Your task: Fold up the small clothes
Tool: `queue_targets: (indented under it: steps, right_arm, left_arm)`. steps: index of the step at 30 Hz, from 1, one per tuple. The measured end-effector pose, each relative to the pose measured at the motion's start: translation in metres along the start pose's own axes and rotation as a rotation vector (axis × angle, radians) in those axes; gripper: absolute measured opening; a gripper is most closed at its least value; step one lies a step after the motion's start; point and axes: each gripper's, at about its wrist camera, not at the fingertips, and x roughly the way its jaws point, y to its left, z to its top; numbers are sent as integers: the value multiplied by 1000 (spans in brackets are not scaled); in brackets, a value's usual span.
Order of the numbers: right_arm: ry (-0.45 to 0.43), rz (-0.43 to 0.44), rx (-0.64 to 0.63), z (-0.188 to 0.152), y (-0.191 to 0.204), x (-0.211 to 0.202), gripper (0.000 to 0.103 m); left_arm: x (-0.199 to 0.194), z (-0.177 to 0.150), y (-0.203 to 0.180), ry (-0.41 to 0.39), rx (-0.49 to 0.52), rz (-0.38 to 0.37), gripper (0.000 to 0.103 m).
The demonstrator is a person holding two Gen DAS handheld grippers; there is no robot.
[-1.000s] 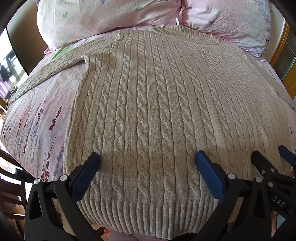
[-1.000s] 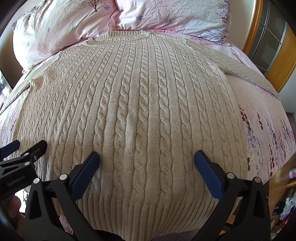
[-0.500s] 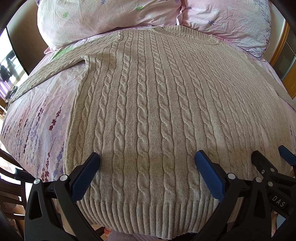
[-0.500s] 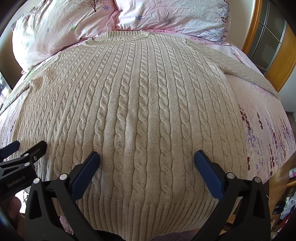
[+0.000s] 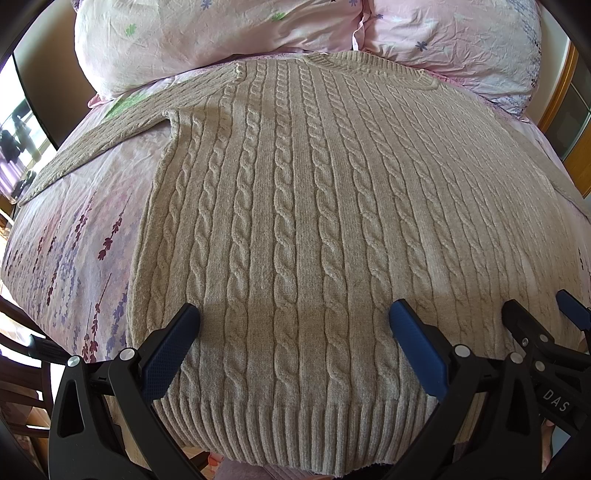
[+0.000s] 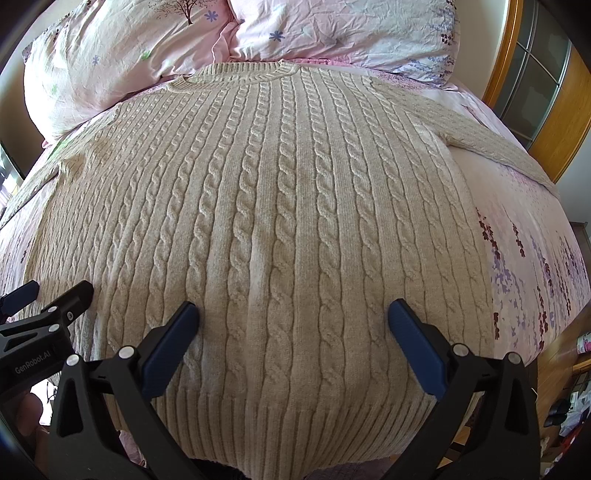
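A beige cable-knit sweater lies flat and face up on the bed, collar at the far end, ribbed hem nearest me; it also fills the right wrist view. Its left sleeve stretches out to the left, its right sleeve to the right. My left gripper is open and empty, hovering over the hem's left part. My right gripper is open and empty over the hem's right part. Each gripper shows at the edge of the other's view, the right one and the left one.
The bed has a pink floral sheet. Two pink pillows lie beyond the collar. A wooden frame with glass panes stands at the right. Dark chair parts are at the lower left.
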Motion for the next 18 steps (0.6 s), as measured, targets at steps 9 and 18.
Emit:
queue_targets:
  steps: [9,18]
  right_arm:
    - [-51,42,-49,0,-4,0,101]
    - [-253,29,431,93,-226,-19,99]
  left_arm:
    - [-1,-1,0,-13,8,-2,102]
    - [-4,22,21,-127,76,-31,102]
